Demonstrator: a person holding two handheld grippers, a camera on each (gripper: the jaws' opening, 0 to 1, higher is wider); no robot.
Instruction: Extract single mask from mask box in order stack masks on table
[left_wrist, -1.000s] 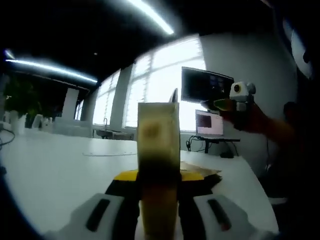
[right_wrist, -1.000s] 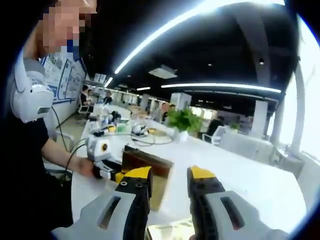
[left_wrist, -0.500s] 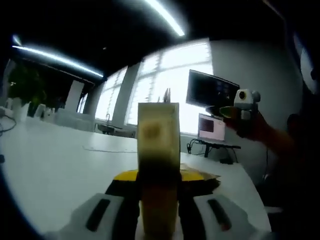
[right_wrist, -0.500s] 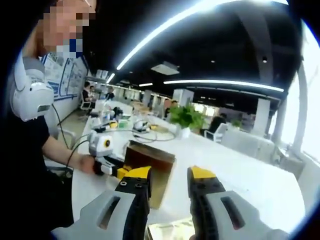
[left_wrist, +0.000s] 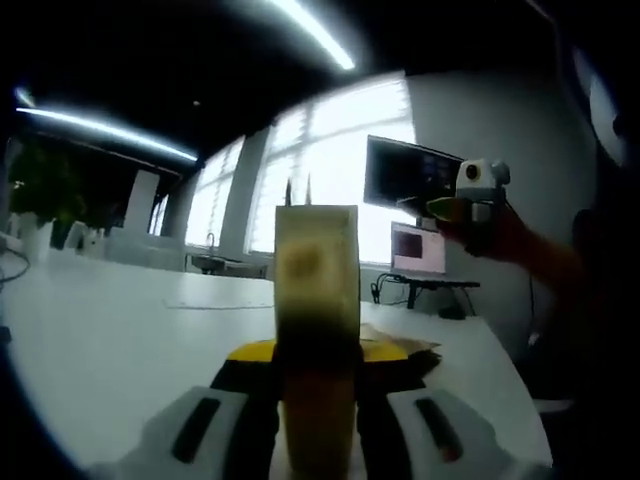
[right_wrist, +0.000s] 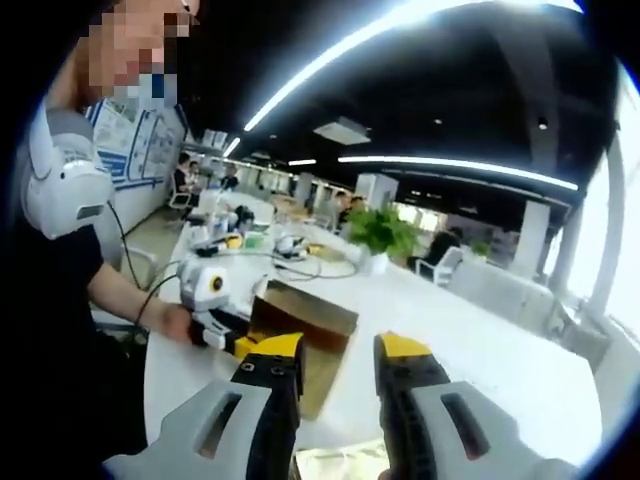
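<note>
Mask box: in my left gripper view the brown mask box (left_wrist: 317, 330) stands upright between my left claw's jaws, held above the white table (left_wrist: 110, 340); in the right gripper view I see the same box (right_wrist: 300, 345) from its side, just off the table's near edge, its top open.
Left claw: my left claw (left_wrist: 318, 375) is clamped on the mask box, yellow tips pressed to both sides; from the right gripper view it (right_wrist: 225, 335) grips the box's left end, with a person's hand around its handle.
Right claw: my right claw (right_wrist: 340, 365) is held with jaws apart and nothing between them; in the left gripper view it (left_wrist: 440, 208) is raised at the right, well apart from the box.
Masks: a pale, flat thing lies below my right claw at the lower edge; I cannot tell whether it is a mask.
Surroundings: a potted plant (right_wrist: 385, 235) and cables sit toward the table's far end; a monitor (left_wrist: 410, 175) stands before bright windows.
</note>
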